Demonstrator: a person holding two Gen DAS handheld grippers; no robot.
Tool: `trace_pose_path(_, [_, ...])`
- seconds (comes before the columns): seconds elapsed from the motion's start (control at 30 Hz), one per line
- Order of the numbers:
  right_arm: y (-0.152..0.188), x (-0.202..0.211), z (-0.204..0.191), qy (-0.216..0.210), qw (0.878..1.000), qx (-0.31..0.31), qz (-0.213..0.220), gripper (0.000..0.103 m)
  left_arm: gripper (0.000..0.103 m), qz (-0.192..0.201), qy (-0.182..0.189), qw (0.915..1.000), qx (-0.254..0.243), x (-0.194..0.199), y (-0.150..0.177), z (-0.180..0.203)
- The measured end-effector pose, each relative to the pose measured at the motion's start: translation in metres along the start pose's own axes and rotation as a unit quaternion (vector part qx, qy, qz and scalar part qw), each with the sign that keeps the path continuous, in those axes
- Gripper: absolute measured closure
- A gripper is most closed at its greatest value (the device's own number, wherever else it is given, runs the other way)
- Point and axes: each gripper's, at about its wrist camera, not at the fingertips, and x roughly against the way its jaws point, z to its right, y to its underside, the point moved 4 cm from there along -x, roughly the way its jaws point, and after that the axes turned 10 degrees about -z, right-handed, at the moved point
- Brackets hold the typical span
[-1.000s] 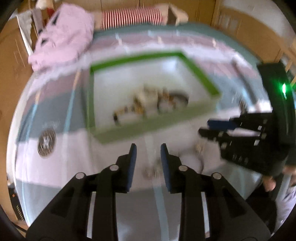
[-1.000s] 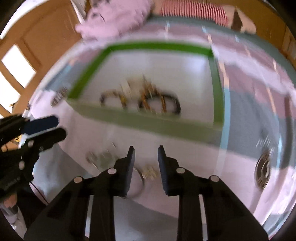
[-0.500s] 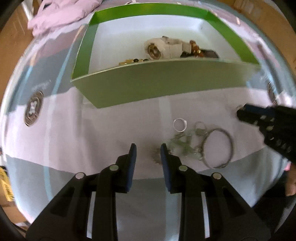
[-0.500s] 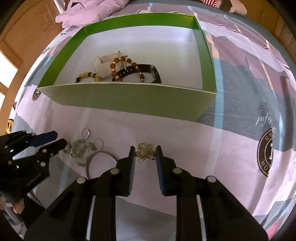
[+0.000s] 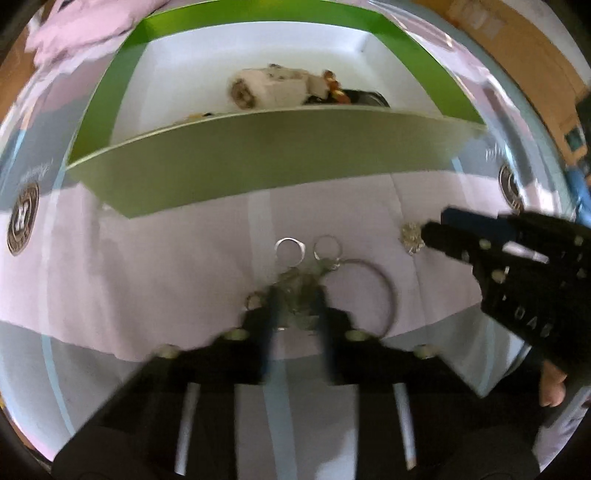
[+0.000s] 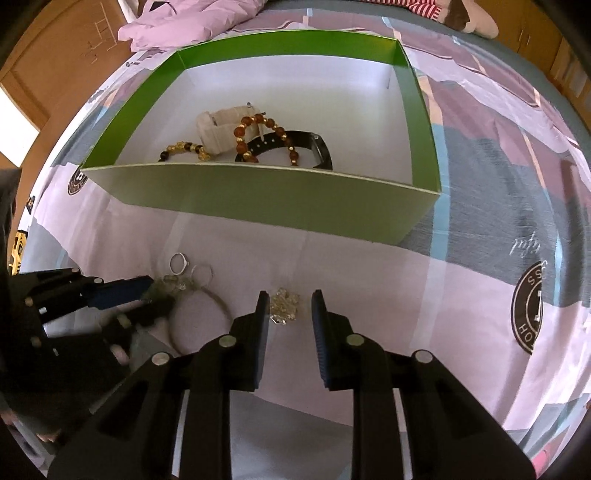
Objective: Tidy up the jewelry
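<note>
Straddling a gold chain [image 6: 283, 305] near the green box [image 6: 280, 201], the right gripper [image 6: 287, 317] is open; the left gripper [image 5: 296, 301], also open, brackets a tangled jewelry cluster [image 5: 300, 282] left of it.

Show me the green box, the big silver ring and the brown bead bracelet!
green box [image 6: 266, 195], right wrist view, front wall.
big silver ring [image 5: 388, 291], left wrist view, right rim.
brown bead bracelet [image 6: 258, 119], right wrist view, top beads.

Bed [image 6: 498, 177] under patchwork sheet, pink and grey blocks. Pink quilt [image 6: 192, 22] bunched at far end. Wooden cupboards [image 6: 55, 62] behind. Bright window [image 6: 16, 118] left.
</note>
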Motion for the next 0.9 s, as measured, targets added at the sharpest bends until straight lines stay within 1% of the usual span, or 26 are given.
trace_pose_path(0.03, [0.001, 0.001, 0.000, 0.001, 1.000, 0.001, 0.001, 0.080, 0.096, 0.002, 0.009, 0.9998, 0.015, 0.004, 0.000, -0.008])
trace_pose_path(0.13, [0.001, 0.005, 0.000, -0.005, 1.000, 0.005, 0.005, 0.080, 0.096, 0.024, 0.029, 0.9987, 0.035, 0.021, 0.000, -0.021])
trace_pose_path(0.2, [0.003, 0.005, -0.003, -0.018, 1.000, 0.010, 0.005, 0.080, 0.096, 0.034, 0.044, 0.9980, 0.031, 0.034, 0.002, -0.024])
trace_pose_path(0.27, [0.003, 0.003, -0.010, -0.034, 0.999, 0.014, 0.000, 0.080, 0.096, 0.045, 0.049, 0.9972, 0.034, 0.044, 0.001, -0.026])
trace_pose_path(0.37, [0.004, -0.002, -0.022, -0.043, 0.999, 0.032, -0.006, 0.080, 0.096, 0.046, 0.056, 0.9966, 0.040, 0.047, -0.001, -0.029])
trace_pose_path(0.5, [0.004, -0.009, -0.043, -0.040, 0.997, 0.057, -0.012, 0.080, 0.096, 0.050, 0.058, 0.9964, 0.036, 0.049, 0.001, -0.027])
trace_pose_path(0.57, [0.004, -0.011, -0.052, -0.036, 0.997, 0.072, -0.008, 0.080, 0.096, 0.056, 0.067, 0.9958, 0.030, 0.053, 0.003, -0.023])
trace_pose_path(0.63, [0.002, -0.013, -0.057, -0.031, 0.996, 0.082, -0.009, 0.080, 0.096, 0.064, 0.074, 0.9949, 0.026, 0.061, 0.006, -0.026])
trace_pose_path(0.77, [0.002, -0.028, -0.059, -0.016, 0.996, 0.083, -0.036, 0.080, 0.096, 0.076, 0.084, 0.9932, 0.029, 0.068, 0.006, -0.026])
trace_pose_path(0.83, [0.002, -0.030, -0.058, -0.009, 0.996, 0.085, -0.036, 0.083, 0.096, 0.075, 0.083, 0.9932, 0.032, 0.068, 0.005, -0.027])
trace_pose_path(0.87, [0.002, -0.029, -0.058, -0.002, 0.996, 0.088, -0.035, 0.097, 0.096, 0.075, 0.082, 0.9933, 0.032, 0.067, 0.006, -0.027])
trace_pose_path(0.9, [0.002, -0.028, -0.058, -0.004, 0.995, 0.090, -0.036, 0.100, 0.096, 0.075, 0.080, 0.9934, 0.033, 0.066, 0.005, -0.027])
